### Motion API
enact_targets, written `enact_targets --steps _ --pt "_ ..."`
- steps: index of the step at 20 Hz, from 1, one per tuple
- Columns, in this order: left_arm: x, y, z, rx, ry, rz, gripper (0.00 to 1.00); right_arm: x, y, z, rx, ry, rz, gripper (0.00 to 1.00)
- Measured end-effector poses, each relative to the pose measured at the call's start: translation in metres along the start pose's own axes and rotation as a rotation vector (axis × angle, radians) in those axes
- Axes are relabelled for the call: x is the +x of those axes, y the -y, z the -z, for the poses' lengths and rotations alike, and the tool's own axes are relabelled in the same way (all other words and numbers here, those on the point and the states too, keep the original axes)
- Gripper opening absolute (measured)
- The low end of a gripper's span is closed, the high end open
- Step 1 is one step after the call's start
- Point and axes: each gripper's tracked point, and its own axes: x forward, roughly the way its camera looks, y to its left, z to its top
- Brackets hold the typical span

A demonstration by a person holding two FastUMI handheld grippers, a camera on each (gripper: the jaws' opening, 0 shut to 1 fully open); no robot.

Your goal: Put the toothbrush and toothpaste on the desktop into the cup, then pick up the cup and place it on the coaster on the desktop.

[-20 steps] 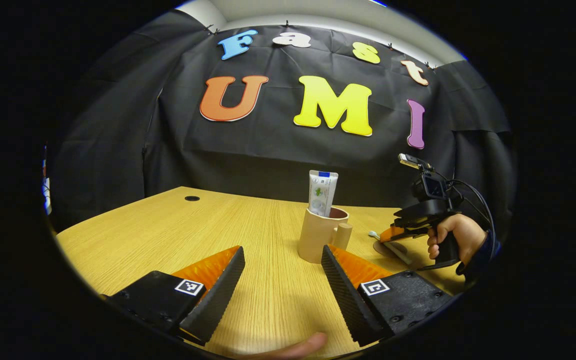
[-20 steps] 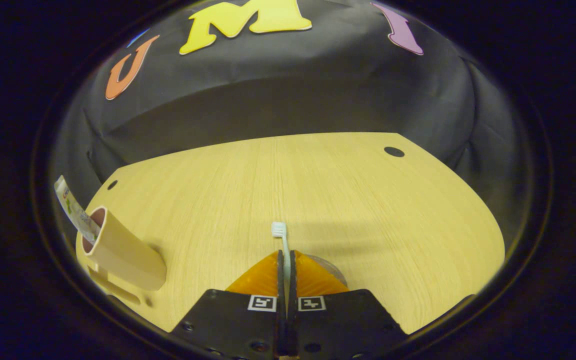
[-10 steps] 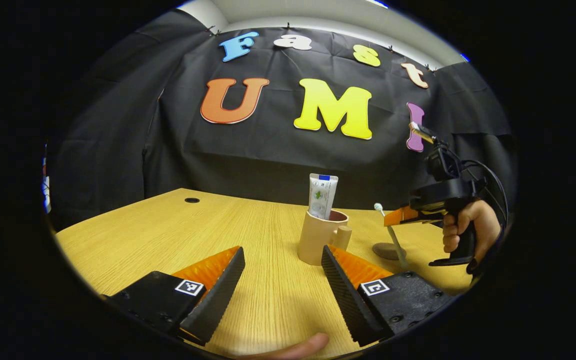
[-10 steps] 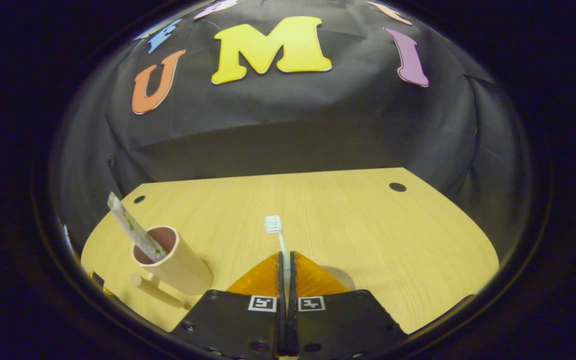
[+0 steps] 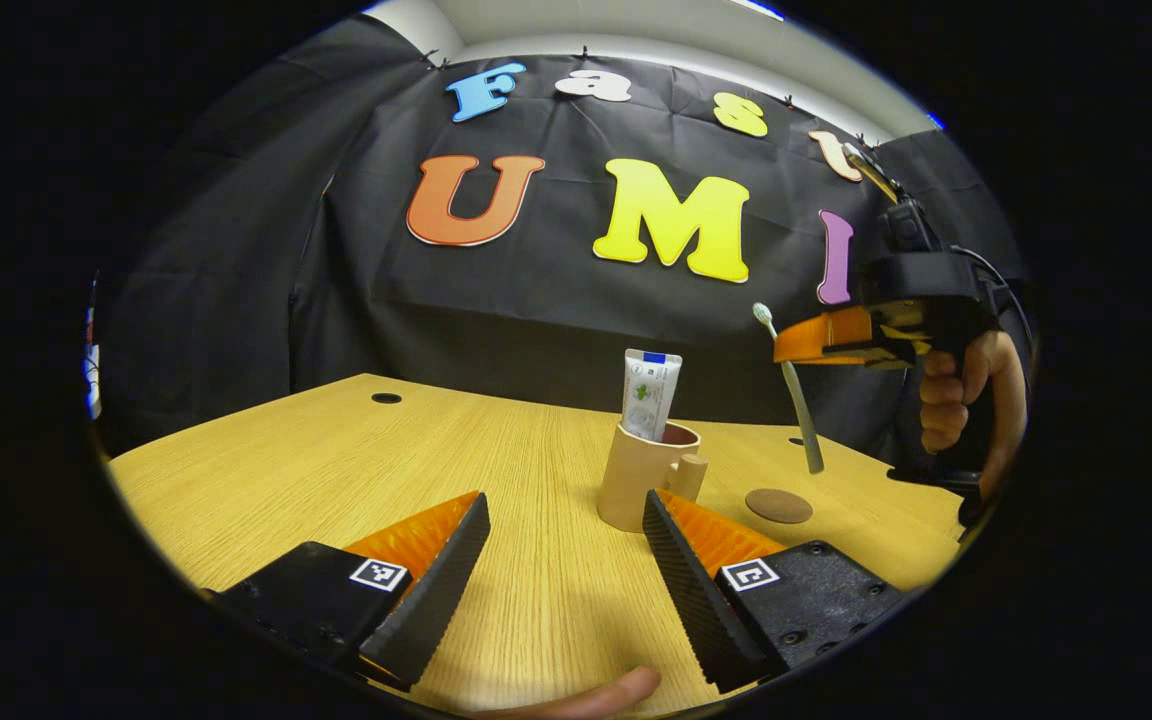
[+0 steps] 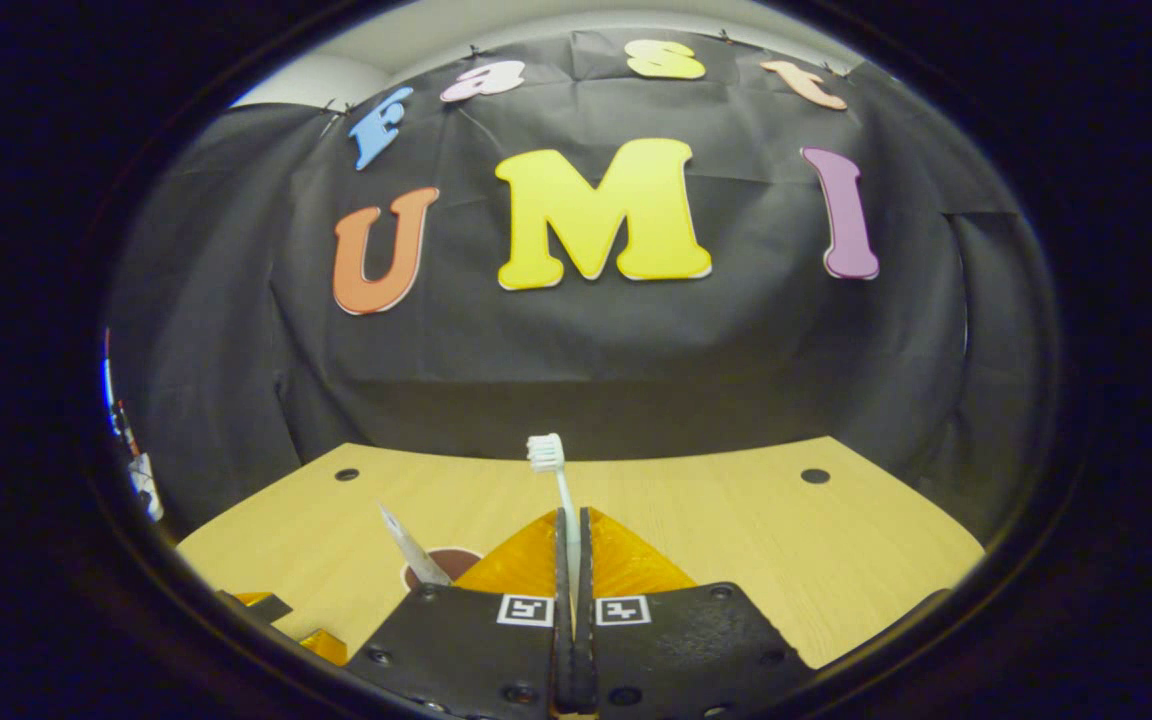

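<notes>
Overhead, right tool clamping toothbrush above wooden desktop; left tool wide, black-cloth wall behind.

I saw a light wooden desktop with small dark round holes near its back edge, black cloth wall behind it, pale ceiling strip above.

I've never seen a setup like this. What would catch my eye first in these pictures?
Probably the toothbrush held up in the air, pinched in the right tongs to the right of the cup, bristles uppermost. Next, the beige cup standing mid-table with a toothpaste tube poking out of it, and the small round coaster lying bare to its right. Nearest the camera, the left tongs gape open over the wooden table.
</notes>
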Motion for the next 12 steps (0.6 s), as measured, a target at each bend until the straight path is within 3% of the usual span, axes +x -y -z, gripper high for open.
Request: enact_targets --steps 6,12 --pt "-0.001 0.002 0.000 -0.003 0.003 0.010 0.98 0.019 -0.052 -0.036 0.036 0.130 -0.118 0.00" --pt "-0.003 0.003 -0.003 0.047 0.019 -0.006 0.98 0.044 -0.083 -0.035 0.076 0.173 -0.197 0.00"
